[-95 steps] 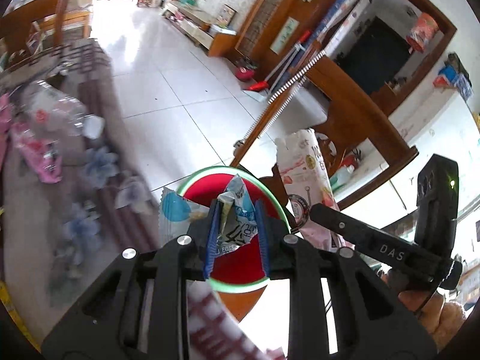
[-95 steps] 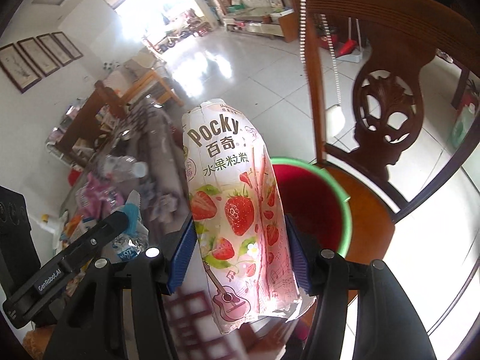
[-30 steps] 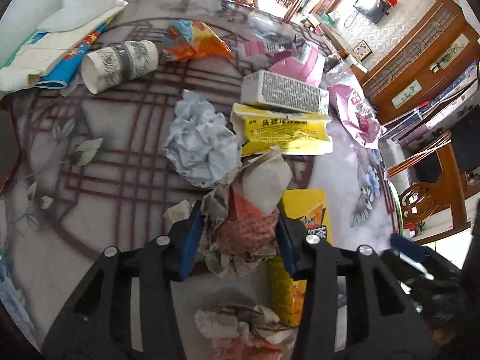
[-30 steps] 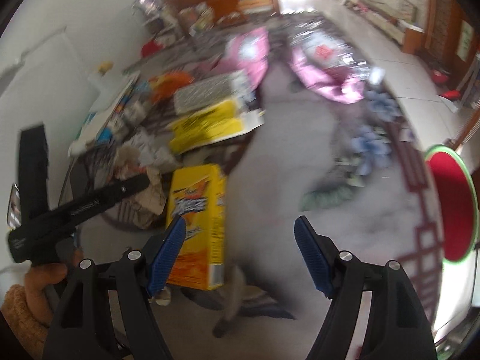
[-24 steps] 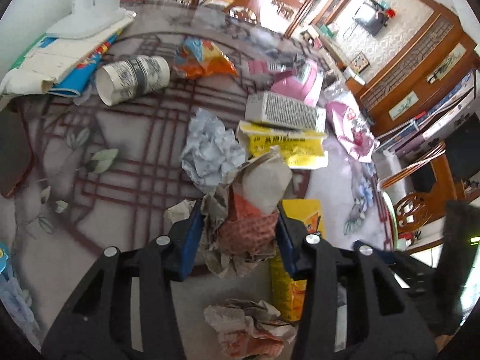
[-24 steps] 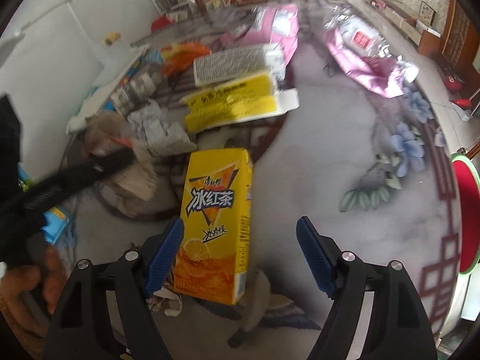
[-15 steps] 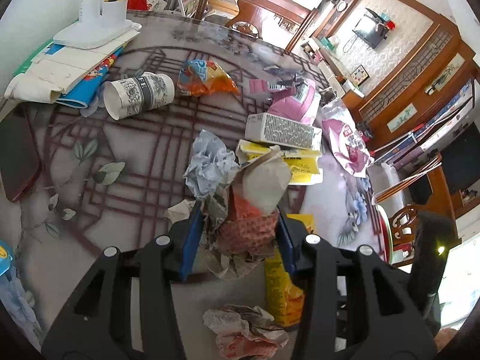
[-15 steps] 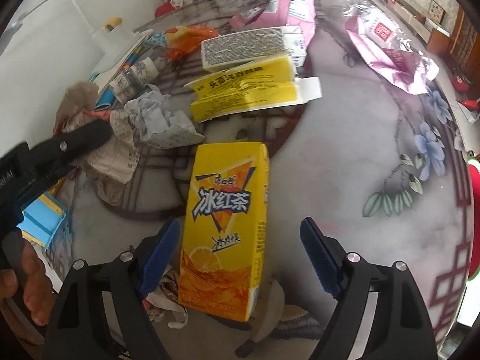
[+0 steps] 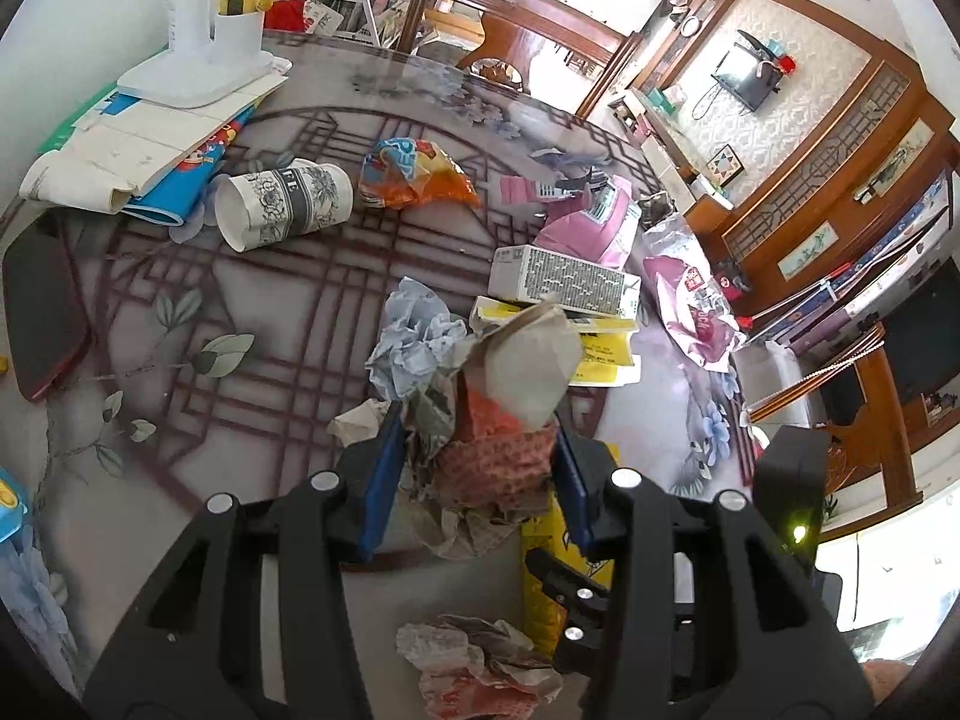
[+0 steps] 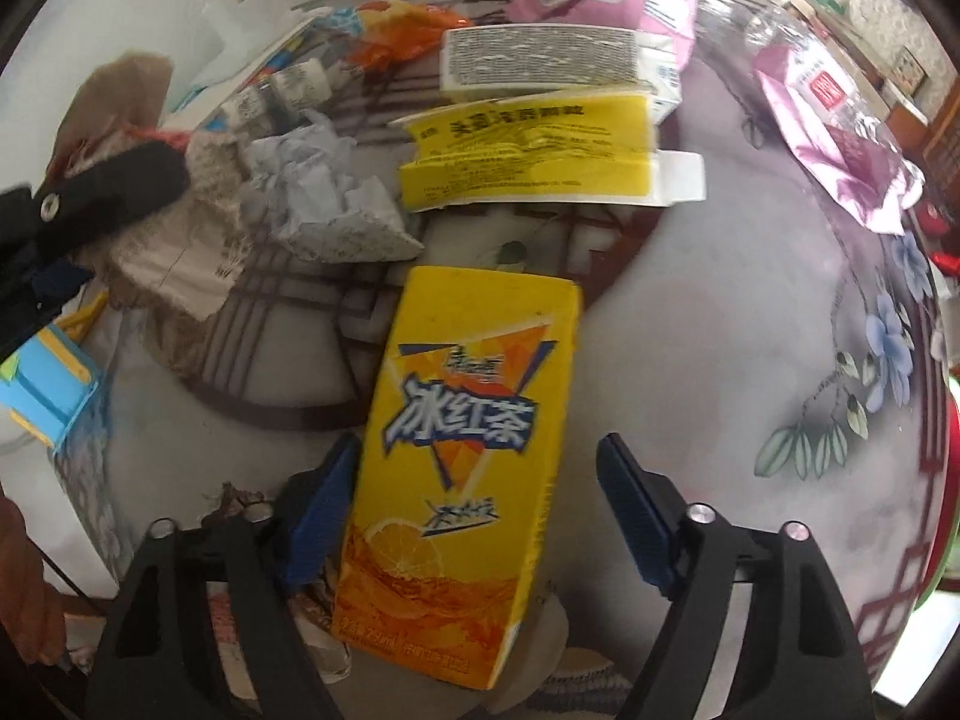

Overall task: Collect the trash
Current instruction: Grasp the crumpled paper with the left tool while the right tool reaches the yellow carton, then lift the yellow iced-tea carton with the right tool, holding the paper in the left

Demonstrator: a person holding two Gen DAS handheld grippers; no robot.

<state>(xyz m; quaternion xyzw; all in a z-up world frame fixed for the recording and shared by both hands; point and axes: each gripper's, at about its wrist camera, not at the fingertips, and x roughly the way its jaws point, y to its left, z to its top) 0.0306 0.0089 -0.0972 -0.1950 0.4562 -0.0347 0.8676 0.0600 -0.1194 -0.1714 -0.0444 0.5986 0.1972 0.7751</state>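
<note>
Both grippers were over the red bin a few seconds ago, one with a torn wrapper and one with a strawberry snack box; now they are back above the table, so those two bits look done.

Closest, the right gripper sits low around the yellow tea carton, which lies flat on the table. Its blue pads have just been closing in, but a gap shows on the right side (the left pad looks very near), so it is not squeezing the carton yet. The left gripper is closed tight on a crumpled paper wad and holds it above the table.

Farther out lie a crumpled blue-grey paper, a flat yellow box, a white printed box, a tipped paper cup, an orange snack bag and pink bags. So lots is left.

Only a sliver of the red bin shows, at the table's right edge. I cannot see inside it.
</note>
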